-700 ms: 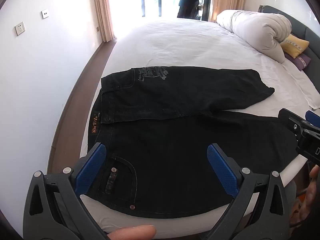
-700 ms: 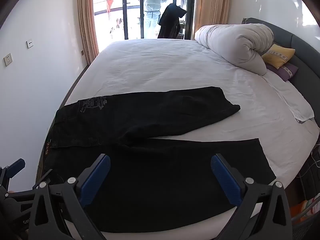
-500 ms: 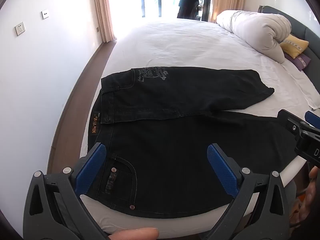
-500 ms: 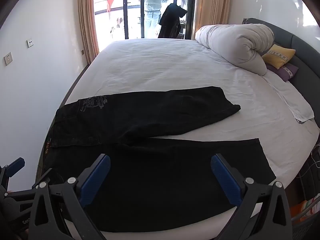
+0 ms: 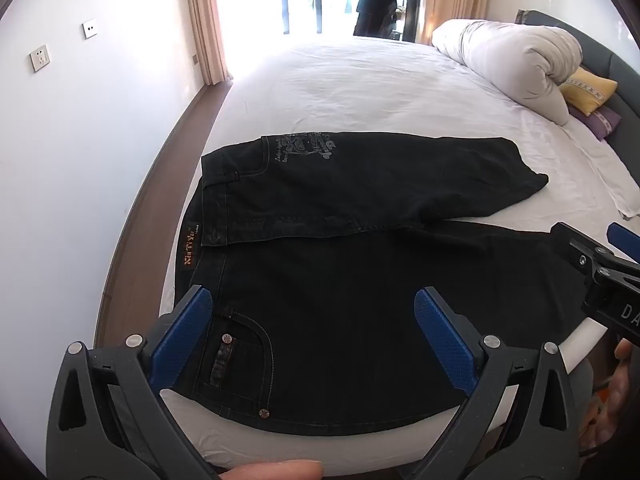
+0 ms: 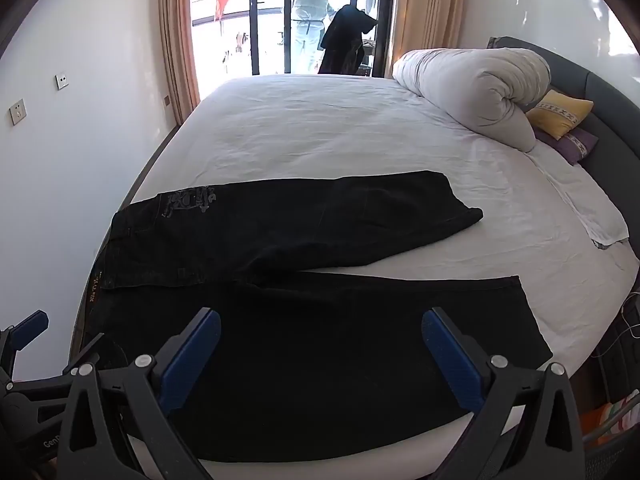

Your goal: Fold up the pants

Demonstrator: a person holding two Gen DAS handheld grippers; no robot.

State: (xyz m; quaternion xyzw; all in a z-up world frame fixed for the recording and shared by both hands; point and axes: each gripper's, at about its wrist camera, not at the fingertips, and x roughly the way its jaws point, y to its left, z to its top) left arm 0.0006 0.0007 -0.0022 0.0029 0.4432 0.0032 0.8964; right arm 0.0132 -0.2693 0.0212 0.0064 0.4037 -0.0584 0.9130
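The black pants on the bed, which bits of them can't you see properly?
- Near edge of the pants, right wrist view: hidden behind the open right gripper.
- Orange waistband label, left wrist view: lettering too small to read.
- Near leg's hem, left wrist view: covered by the right gripper at the frame's right edge.
- Front pocket, left wrist view: partly behind the open left gripper.
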